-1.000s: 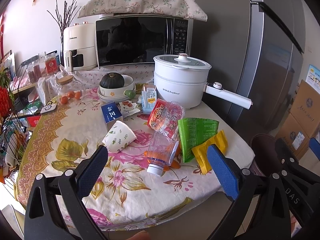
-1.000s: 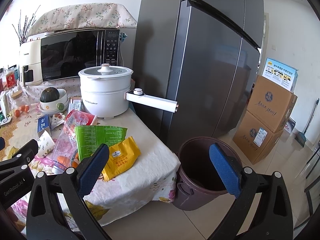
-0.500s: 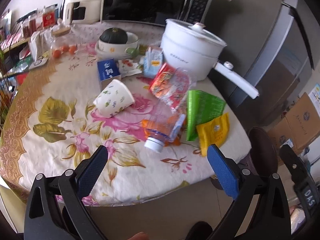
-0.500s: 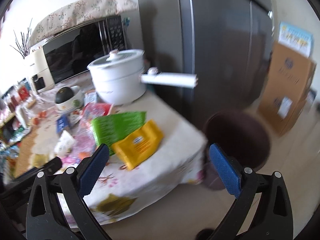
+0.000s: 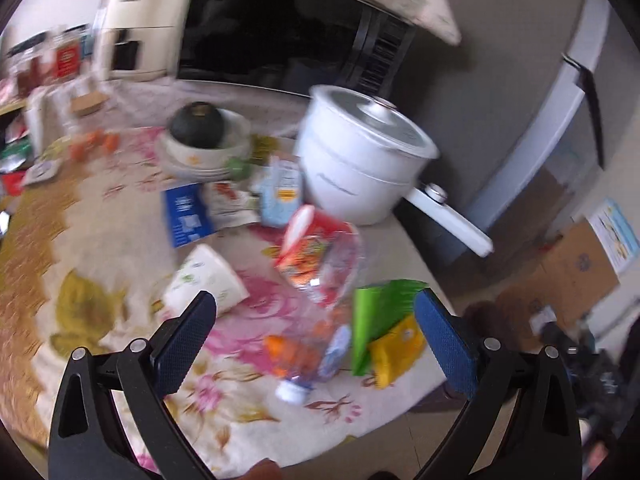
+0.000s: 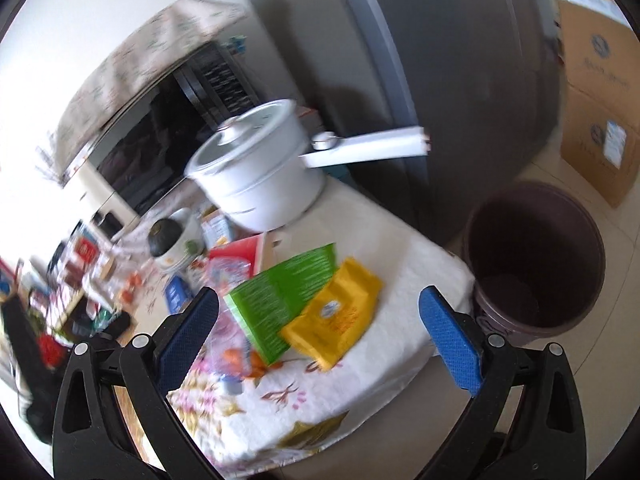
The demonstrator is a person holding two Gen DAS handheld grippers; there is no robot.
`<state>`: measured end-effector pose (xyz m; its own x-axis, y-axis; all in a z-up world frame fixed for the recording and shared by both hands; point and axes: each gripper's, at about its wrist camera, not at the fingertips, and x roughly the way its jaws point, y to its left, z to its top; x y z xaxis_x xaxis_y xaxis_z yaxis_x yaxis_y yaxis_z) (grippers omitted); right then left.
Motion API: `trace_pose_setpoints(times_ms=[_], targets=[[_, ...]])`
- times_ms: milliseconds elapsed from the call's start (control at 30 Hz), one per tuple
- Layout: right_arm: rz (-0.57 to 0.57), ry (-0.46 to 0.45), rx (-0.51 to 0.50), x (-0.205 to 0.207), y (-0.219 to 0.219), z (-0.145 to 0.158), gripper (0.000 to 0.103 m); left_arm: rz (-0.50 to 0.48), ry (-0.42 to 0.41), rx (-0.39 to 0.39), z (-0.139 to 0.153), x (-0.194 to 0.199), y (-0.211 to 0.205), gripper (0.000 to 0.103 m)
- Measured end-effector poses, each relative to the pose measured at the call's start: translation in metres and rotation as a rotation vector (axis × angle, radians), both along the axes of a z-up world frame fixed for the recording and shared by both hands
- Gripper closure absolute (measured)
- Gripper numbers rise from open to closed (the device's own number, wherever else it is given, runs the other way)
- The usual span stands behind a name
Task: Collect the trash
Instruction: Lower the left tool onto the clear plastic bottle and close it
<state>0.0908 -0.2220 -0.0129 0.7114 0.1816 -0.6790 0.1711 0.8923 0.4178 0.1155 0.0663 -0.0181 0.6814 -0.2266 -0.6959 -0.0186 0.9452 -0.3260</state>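
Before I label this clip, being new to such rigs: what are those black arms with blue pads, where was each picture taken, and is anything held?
No robot: a person carries two hand-held grippers, each with a fisheye camera looking along its blue-padded fingers.

The left gripper is open and holds nothing. Its view shows a flowered table with a paper cup lying on its side, a plastic bottle, a green packet, a yellow packet and a white pot.

The right gripper is open and empty too. Its view shows the same packets and a brown bin on the floor beside the table.
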Motion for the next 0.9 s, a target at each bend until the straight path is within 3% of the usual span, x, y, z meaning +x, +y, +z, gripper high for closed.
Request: trace_pose_setpoints(times_ms=[67,133,200,300,500,733,767,833,900], targets=[[-0.029,0.081,0.033,0.008,-0.013,-0.024,0.007,-0.099,0.101,0.031,-0.017,0.019,-0.018,0.007],[-0.012,0.149,0.120,0.018,-0.025,-0.039,0.007,-0.092,0.177,0.094,-0.042,0.029,-0.029,0.007],[-0.003,0.180,0.230,0.022,-0.036,-0.049,0.007,-0.075,0.197,0.123,-0.056,0.032,-0.030,0.007],[-0.017,0.186,0.228,0.022,-0.043,-0.050,0.007,-0.046,0.227,0.194,-0.072,0.036,-0.032,0.007],[-0.027,0.226,0.251,0.029,-0.053,-0.060,0.007,-0.088,0.233,0.326,-0.082,0.048,-0.046,0.007],[-0.026,0.261,0.243,0.038,-0.053,-0.071,0.007,-0.131,0.304,0.303,-0.104,0.076,-0.051,0.008],[-0.023,0.265,0.239,0.039,-0.052,-0.073,0.007,-0.142,0.308,0.282,-0.106,0.078,-0.050,0.015],[-0.011,0.278,0.229,0.041,-0.049,-0.077,0.007,-0.168,0.322,0.236,-0.110,0.079,-0.049,0.040],[0.001,0.297,0.217,0.044,-0.047,-0.082,0.007,-0.165,0.324,0.198,-0.112,0.077,-0.044,0.042]])
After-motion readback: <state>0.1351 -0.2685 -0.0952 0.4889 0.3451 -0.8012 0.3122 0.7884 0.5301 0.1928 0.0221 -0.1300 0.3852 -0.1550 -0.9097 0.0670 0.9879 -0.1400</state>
